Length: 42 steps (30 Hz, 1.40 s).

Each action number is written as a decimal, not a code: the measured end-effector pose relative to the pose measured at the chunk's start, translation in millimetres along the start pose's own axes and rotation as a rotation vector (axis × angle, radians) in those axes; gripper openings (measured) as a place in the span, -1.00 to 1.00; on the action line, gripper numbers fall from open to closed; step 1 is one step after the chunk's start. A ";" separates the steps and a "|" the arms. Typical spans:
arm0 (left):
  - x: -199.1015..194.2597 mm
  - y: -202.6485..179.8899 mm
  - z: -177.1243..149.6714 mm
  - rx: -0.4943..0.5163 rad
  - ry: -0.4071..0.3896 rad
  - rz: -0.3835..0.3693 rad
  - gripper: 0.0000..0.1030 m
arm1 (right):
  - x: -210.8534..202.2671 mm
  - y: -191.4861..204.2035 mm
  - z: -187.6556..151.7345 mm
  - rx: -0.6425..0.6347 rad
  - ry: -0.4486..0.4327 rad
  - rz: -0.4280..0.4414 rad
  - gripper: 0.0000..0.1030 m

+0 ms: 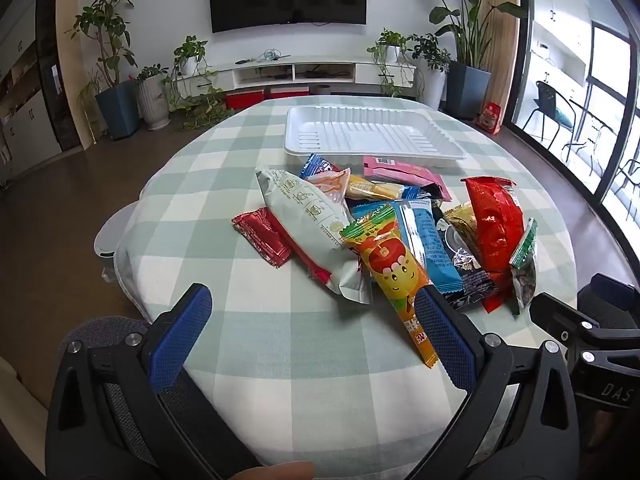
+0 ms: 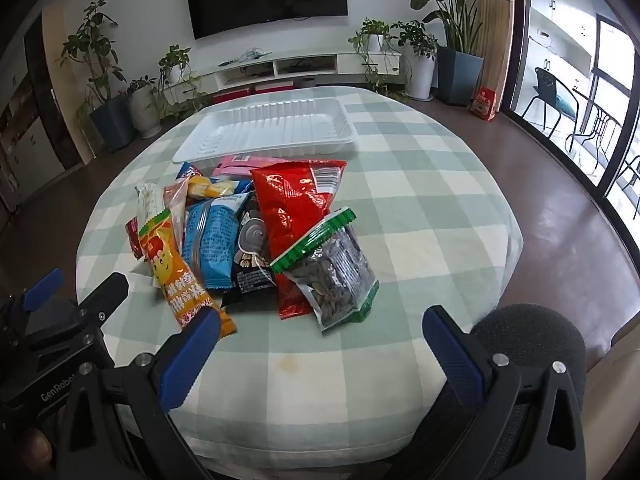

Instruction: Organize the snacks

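Snack packets [image 2: 256,236] lie heaped mid-tabletop [image 2: 420,200], just short of the empty white tray [image 2: 272,128] at the far side; both the left tool [image 1: 314,328] and right tool [image 2: 320,344] hover near, spread wide, holding nothing.

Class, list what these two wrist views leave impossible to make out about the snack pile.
- Red flat packet: left wrist view, partly under the grey-white bag.
- Black packet: right wrist view, overlapped by the blue packet and red bag.
- Pink packet: print too small.
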<state>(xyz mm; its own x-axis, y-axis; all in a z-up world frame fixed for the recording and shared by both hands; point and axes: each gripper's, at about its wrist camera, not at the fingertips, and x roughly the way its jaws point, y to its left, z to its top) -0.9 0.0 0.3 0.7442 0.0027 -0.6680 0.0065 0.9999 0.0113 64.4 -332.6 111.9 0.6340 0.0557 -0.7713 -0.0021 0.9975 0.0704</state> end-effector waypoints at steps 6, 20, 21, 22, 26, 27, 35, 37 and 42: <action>-6.5 -0.7 -2.6 0.000 -0.008 0.006 0.99 | -1.6 -0.9 0.5 -0.001 -0.001 -0.004 1.00; 0.9 2.8 -2.5 -0.005 0.016 -0.001 0.99 | 4.8 3.5 -4.6 -0.007 0.015 -0.013 1.00; 1.0 2.7 -2.4 -0.005 0.016 -0.001 0.99 | 5.5 4.0 -5.2 -0.006 0.015 -0.012 1.00; 1.1 3.0 -2.6 -0.005 0.016 -0.001 0.99 | 6.5 5.1 -5.2 -0.006 0.016 -0.011 1.00; 1.1 2.8 -2.4 -0.005 0.017 -0.001 0.99 | 6.7 6.1 -3.1 -0.011 0.022 -0.009 1.00; 1.0 2.8 -2.3 -0.005 0.017 -0.001 0.99 | 6.7 6.2 -3.2 -0.011 0.023 -0.009 1.00; 1.1 2.8 -2.3 -0.006 0.018 -0.001 0.99 | 6.7 4.8 -2.4 -0.010 0.029 -0.009 1.00; 1.1 3.0 -2.4 -0.006 0.018 -0.002 0.99 | 6.7 5.0 -2.5 -0.010 0.028 -0.010 1.00; 1.1 3.1 -2.4 -0.006 0.018 -0.002 0.99 | 6.9 5.2 -2.6 -0.009 0.030 -0.011 1.00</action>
<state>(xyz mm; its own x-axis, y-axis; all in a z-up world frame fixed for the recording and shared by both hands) -1.7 3.1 -2.2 0.7319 0.0013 -0.6814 0.0034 1.0000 0.0057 66.8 -326.9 105.2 0.6104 0.0463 -0.7907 -0.0028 0.9984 0.0563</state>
